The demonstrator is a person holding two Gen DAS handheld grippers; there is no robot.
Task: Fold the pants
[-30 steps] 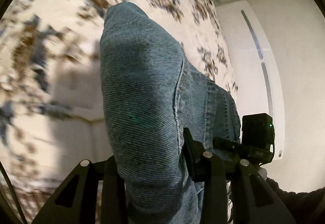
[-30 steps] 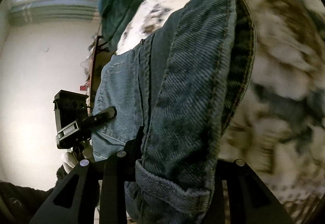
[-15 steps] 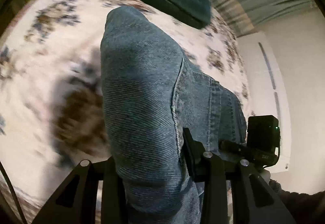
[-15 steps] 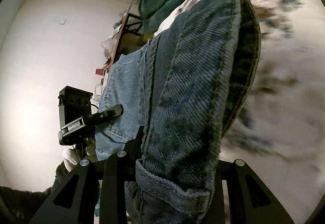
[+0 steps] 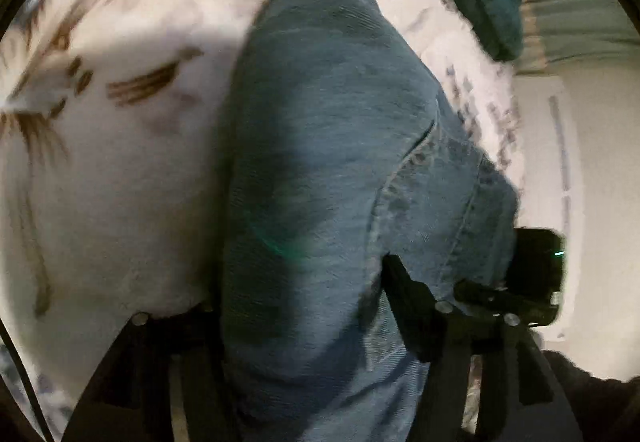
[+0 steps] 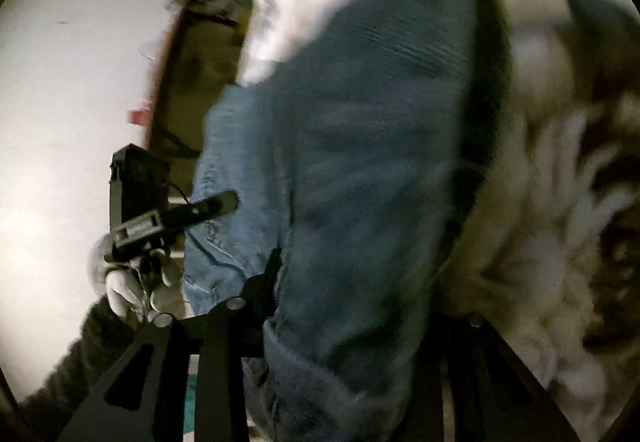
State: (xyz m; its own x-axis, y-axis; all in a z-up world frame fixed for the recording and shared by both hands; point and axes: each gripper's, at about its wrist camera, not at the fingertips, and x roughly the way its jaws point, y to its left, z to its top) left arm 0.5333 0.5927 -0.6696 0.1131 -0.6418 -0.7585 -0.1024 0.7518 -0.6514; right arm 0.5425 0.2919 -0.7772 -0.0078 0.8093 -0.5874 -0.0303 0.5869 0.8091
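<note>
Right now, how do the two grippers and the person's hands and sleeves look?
Both grippers are matte black with flat angular fingers and small silver screw heads. The left gripper carries a boxy black camera block and a thin black cable; a white glove and dark fuzzy sleeve show behind it. The right gripper has a small green light.
</note>
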